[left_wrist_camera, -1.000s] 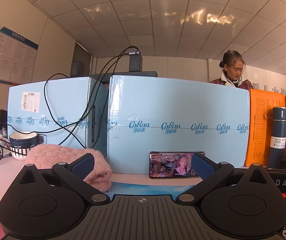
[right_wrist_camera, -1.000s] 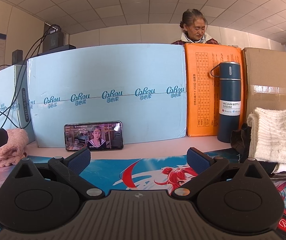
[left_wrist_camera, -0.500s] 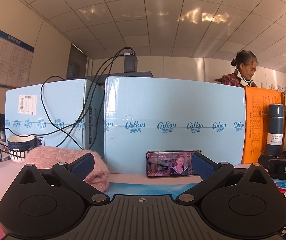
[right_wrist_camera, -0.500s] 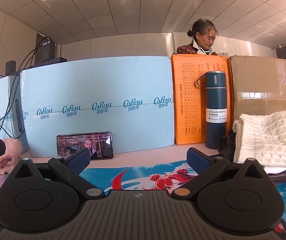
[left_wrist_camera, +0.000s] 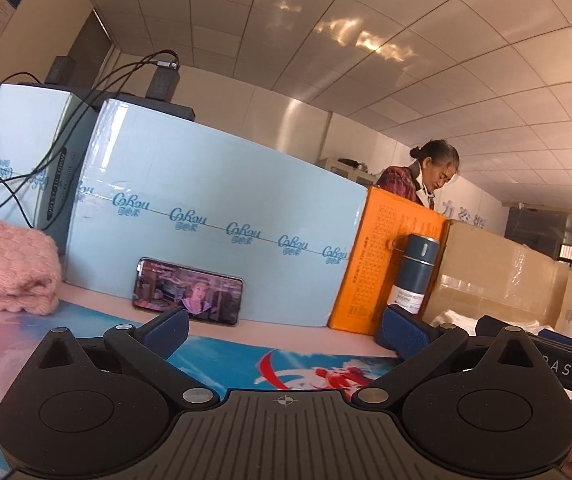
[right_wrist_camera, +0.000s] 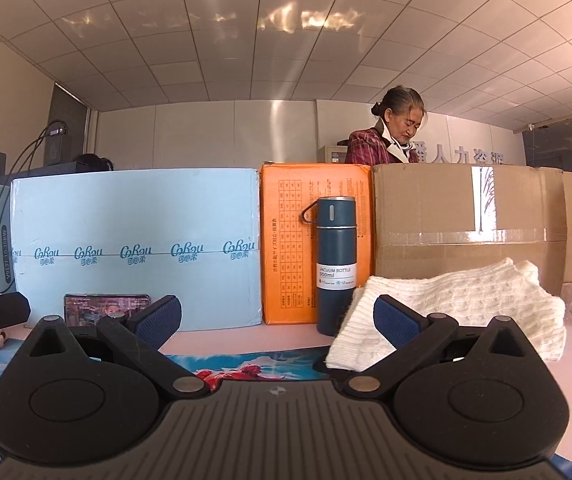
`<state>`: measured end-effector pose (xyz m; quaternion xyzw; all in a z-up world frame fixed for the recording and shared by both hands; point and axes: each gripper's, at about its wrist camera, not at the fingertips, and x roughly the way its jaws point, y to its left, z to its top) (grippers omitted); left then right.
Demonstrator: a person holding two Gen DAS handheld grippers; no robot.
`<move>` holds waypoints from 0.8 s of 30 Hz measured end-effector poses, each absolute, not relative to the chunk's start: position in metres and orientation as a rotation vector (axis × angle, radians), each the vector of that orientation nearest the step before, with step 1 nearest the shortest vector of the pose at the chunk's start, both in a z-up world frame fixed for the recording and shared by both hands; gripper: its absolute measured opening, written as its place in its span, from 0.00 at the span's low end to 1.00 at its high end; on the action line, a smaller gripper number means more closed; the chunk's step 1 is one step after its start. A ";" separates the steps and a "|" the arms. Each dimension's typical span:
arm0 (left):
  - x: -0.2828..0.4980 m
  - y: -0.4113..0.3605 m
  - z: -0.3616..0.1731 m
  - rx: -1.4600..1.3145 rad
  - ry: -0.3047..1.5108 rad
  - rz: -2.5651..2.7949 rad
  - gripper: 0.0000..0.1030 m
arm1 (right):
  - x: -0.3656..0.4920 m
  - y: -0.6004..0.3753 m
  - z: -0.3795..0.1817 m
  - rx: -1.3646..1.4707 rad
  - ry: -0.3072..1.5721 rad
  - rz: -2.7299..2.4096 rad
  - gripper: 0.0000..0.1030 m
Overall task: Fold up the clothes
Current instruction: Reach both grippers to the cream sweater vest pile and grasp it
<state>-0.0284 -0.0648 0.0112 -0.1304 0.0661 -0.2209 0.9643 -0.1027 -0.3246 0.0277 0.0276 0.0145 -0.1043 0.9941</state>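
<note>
Left gripper (left_wrist_camera: pixel 283 330) spread wide with nothing between the jaws, tilted, low over the printed mat (left_wrist_camera: pixel 245 354); right gripper (right_wrist_camera: pixel 275 318) likewise spread and empty, level, aimed at the far row of boxes. Folded white knit (right_wrist_camera: pixel 466 308) lies on the table far right, just right of the blue vacuum bottle (right_wrist_camera: pixel 336 264) and in front of the brown carton (right_wrist_camera: pixel 466 216), its near-left corner showing behind the right gripper's right pad; contact can't be told. Folded pink knit (left_wrist_camera: pixel 5 268) sits far left by the pale blue box (left_wrist_camera: pixel 213 208), with a phone (left_wrist_camera: pixel 187 290) propped against that box.
</note>
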 end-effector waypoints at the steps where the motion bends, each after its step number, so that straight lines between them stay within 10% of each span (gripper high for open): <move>1: -0.028 -0.074 0.013 -0.272 0.138 -0.485 1.00 | -0.108 -0.334 0.028 0.057 0.027 -0.237 1.00; 24: 0.112 -0.263 -0.041 -0.911 0.749 -1.018 1.00 | -0.087 -0.545 0.025 0.404 0.169 -0.475 1.00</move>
